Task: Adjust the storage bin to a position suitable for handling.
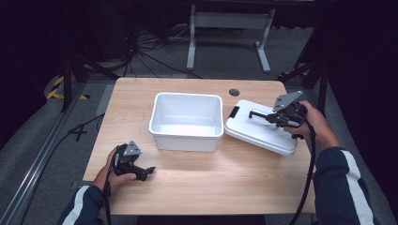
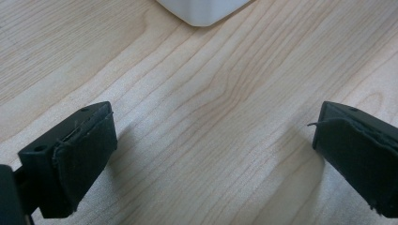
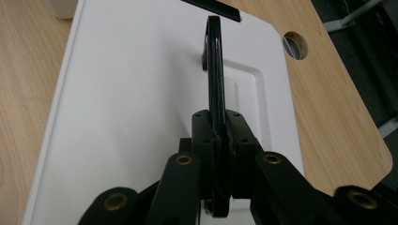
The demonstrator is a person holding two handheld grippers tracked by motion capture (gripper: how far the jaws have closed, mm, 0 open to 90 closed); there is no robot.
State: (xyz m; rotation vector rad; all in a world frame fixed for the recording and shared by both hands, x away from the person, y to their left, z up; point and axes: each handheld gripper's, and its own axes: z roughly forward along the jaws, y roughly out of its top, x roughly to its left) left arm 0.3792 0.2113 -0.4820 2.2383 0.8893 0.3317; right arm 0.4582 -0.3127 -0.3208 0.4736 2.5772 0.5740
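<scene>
An empty white bin (image 1: pixel 186 121) stands in the middle of the wooden table (image 1: pixel 197 187). Right of it lies its white lid (image 1: pixel 258 133), with the left edge close to the bin. My right gripper (image 1: pixel 277 117) is above the lid, shut on the lid's thin black handle (image 1: pixel 256 114). In the right gripper view the jaws clamp the upright handle (image 3: pixel 214 70) over the lid (image 3: pixel 141 93). My left gripper (image 1: pixel 149 171) rests low over the table's front left, open. Its pads (image 2: pixel 84 154) stand wide apart over bare wood, with a corner of the bin (image 2: pixel 202 11) ahead.
A round cable hole (image 1: pixel 233 92) sits in the table behind the lid. A black latch (image 1: pixel 233 112) is on the lid's near-bin end. The table's right edge runs close beside the lid. A metal stand (image 1: pixel 230 28) and cables lie on the floor beyond.
</scene>
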